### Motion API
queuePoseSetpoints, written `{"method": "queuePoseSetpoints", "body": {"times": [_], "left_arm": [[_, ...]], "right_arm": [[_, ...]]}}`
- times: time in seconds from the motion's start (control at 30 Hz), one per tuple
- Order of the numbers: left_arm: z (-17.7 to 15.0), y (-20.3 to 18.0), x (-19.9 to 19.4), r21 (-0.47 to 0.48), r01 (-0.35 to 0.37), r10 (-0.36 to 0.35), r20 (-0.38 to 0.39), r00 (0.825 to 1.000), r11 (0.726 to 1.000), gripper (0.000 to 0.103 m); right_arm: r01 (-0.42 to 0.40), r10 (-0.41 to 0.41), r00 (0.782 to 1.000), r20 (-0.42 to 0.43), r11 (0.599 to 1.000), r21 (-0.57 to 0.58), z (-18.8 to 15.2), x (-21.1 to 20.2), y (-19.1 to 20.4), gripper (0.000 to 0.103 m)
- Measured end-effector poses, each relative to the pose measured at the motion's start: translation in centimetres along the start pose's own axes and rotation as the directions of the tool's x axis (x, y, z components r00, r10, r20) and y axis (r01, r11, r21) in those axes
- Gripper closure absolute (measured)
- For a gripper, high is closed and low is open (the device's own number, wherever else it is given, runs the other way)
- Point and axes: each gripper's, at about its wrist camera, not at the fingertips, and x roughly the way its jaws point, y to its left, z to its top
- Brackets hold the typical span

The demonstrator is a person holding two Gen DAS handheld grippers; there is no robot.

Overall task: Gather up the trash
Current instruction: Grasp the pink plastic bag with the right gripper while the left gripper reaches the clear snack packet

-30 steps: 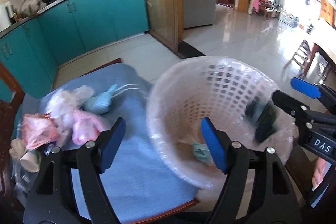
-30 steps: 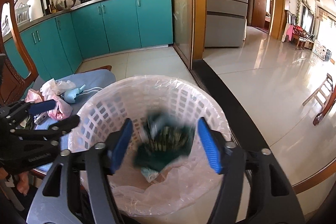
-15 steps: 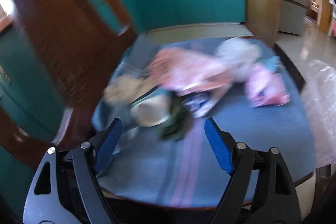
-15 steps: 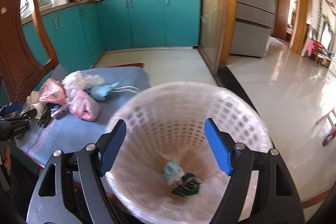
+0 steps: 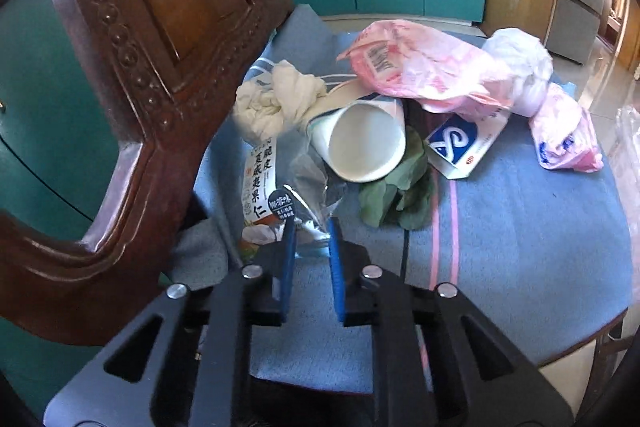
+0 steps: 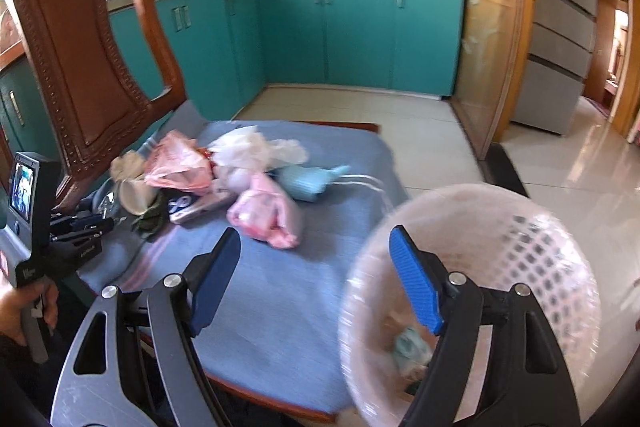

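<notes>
Trash lies on a blue-cushioned chair seat [image 5: 520, 239]: a clear snack wrapper [image 5: 280, 195], a white paper cup [image 5: 362, 145], green leaves [image 5: 394, 195], a cream wad [image 5: 276, 99], pink bags [image 5: 424, 63] and a blue-white packet [image 5: 460, 143]. My left gripper [image 5: 311, 227] has its jaws nearly closed on the wrapper's near edge. My right gripper [image 6: 316, 263] is open and empty above the seat's front, beside the pink lined basket [image 6: 520, 239], which holds some trash [image 6: 408, 343]. The pile [image 6: 240, 179] and left gripper [image 6: 86, 225] also show in the right wrist view.
The carved wooden chair back [image 5: 132, 39] rises just left of the pile. A light blue mask [image 6: 308, 181] lies on the seat's far side. Teal cabinets [image 6: 340, 39] stand behind, with tiled floor [image 6: 540, 163] to the right.
My left gripper swung from the basket to the pile and closed its jaws on the clear wrapper. My right gripper let a dark item fall into the basket and moved left.
</notes>
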Motion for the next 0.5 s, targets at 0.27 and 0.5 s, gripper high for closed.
{"method": "queuePoseSetpoints", "body": {"times": [0.27,0.5], "left_arm": [[-2.6,0.0,-2.4,0.035,0.138,-0.138,0.002,0.990,0.990,0.088],[-3.4,0.1,-3.9,0.027,0.216,-0.217,0.020,0.976,0.976,0.073]], "right_arm": [[-0.016,0.020,0.993,-0.114,0.999,0.029,1.7,8.7,3.6,0.028],[0.004,0.001,0.989,-0.145,0.999,0.034,1.6,11.6,4.3,0.046]]}}
